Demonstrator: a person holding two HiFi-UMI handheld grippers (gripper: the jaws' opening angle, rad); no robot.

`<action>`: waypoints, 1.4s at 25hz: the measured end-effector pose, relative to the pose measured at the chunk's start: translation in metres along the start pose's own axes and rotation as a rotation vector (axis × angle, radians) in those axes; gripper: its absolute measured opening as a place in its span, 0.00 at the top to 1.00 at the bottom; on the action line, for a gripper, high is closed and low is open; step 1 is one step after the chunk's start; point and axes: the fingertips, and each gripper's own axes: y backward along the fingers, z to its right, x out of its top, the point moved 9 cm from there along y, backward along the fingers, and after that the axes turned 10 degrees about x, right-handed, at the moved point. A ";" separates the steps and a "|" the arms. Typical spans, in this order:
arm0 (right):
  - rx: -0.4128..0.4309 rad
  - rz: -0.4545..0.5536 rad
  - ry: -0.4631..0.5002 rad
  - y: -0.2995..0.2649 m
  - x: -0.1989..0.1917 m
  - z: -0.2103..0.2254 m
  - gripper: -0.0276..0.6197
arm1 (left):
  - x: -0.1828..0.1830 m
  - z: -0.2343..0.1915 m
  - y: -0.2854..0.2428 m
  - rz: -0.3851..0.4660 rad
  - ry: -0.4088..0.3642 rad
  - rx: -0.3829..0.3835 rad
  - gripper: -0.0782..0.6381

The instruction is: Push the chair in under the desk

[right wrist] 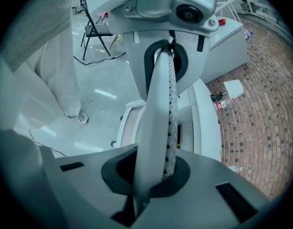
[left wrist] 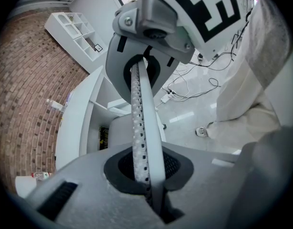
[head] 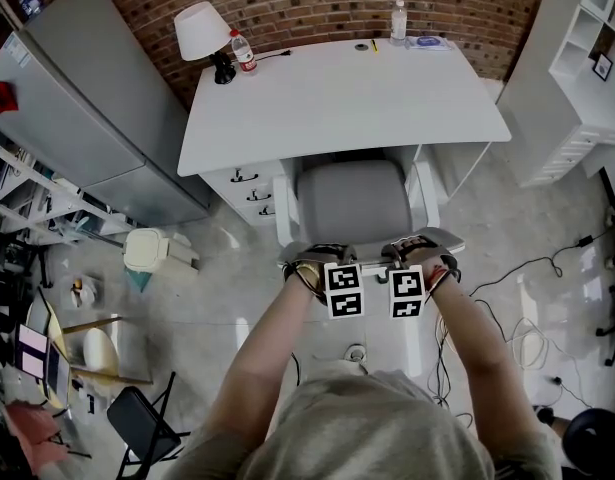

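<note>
The grey office chair (head: 352, 200) stands with its seat partly under the white desk (head: 337, 93). Both of the person's hands rest on the top of the chair's backrest (head: 372, 252), with the two marker cubes side by side just behind it. The left gripper (left wrist: 136, 68) has its jaws pressed together with nothing between them. It points straight at the right gripper's body. The right gripper (right wrist: 167, 51) is shut too and also holds nothing. Chair and desk edge show past the jaws in both gripper views.
On the desk stand a lamp (head: 202, 30) and two bottles (head: 243, 51) (head: 398, 20). Drawers (head: 249, 188) sit under its left side. A grey cabinet (head: 87, 118) is at the left and white shelving (head: 577, 78) at the right. Cables (head: 517, 308) lie on the floor at right, a bin (head: 152, 251) at left.
</note>
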 end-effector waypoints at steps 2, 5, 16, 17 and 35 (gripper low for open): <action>-0.002 0.001 0.000 -0.001 0.000 0.000 0.94 | 0.000 0.000 0.000 -0.001 -0.001 0.000 0.85; -0.003 0.000 -0.002 -0.001 0.000 0.000 0.94 | -0.001 0.000 -0.001 -0.002 -0.004 0.001 0.85; 0.010 -0.012 -0.017 0.000 0.002 0.000 0.94 | -0.001 0.001 0.002 0.002 -0.012 0.011 0.85; 0.013 -0.012 -0.017 0.001 0.002 0.001 0.94 | -0.001 0.000 0.002 0.002 -0.012 0.011 0.85; 0.043 0.064 -0.205 0.011 0.000 0.008 0.77 | 0.003 0.001 0.001 -0.029 0.030 -0.002 0.67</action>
